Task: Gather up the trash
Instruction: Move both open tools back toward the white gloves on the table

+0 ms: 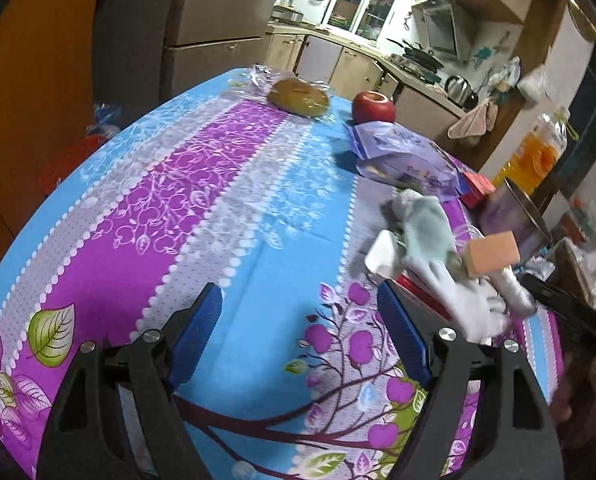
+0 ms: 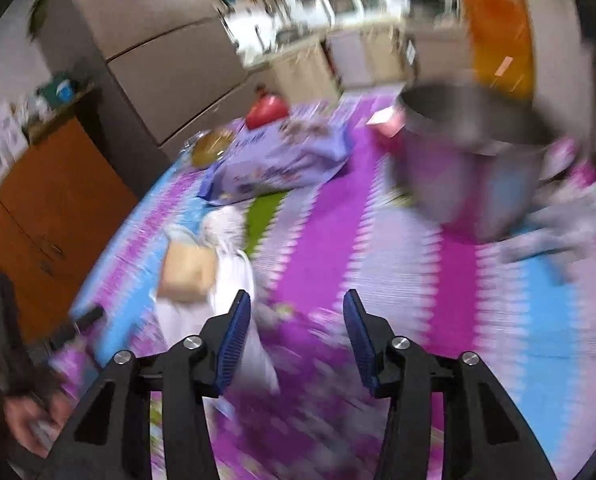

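While my left gripper [image 1: 298, 336] and right gripper [image 2: 295, 340] hover open and empty, crumpled tissue [image 1: 426, 232] lies near the tabletop [image 1: 233, 216] edge beside the steel pot [image 2: 470, 160]—light, soft, best pinched mid-wad.

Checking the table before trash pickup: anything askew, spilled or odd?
One loose heap: crumpled white paper, a pale green wad and an orange block lie jumbled near the table's right edge, beside the metal pot. No spill shows. The right wrist view is too blurred to judge more.
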A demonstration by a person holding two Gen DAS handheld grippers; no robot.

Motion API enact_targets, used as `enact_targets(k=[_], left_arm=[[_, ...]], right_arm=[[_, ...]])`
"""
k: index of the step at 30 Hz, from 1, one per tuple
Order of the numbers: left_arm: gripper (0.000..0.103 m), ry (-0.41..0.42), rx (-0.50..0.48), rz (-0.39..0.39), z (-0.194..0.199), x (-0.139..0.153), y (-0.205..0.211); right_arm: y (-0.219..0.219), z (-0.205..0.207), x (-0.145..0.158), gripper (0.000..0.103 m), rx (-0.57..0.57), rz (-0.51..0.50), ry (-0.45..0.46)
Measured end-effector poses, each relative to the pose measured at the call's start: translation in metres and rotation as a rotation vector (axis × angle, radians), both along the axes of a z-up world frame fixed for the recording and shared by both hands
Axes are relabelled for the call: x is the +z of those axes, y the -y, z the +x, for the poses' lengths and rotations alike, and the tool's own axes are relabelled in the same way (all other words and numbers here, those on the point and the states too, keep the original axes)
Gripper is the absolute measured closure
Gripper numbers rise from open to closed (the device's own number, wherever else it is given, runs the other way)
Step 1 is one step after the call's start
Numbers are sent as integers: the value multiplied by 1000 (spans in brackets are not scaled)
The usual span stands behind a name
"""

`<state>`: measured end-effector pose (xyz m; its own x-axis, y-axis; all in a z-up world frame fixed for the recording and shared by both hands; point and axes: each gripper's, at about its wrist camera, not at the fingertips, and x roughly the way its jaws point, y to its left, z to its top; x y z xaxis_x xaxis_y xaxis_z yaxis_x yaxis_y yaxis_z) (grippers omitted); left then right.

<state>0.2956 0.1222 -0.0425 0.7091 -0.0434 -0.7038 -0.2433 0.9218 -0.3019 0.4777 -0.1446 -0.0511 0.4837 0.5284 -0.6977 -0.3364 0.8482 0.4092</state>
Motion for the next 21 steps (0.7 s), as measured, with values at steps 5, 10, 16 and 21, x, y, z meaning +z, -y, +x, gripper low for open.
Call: enact_targets(k=[5, 10, 16, 21], left_arm=[[25, 30, 33, -53, -7, 3, -22], [22, 50, 95, -76, -20, 4, -48], [21, 34, 132, -91, -29, -2, -70], [21, -20, 22, -67, -27, -9, -55]], right_arm=[[-70, 24, -18, 39, 182, 62, -101], [-127, -39, -9, 34, 488, 12, -21], [-104, -104, 1, 33, 514, -132, 94], [-66, -119, 0, 32, 403, -132, 118]])
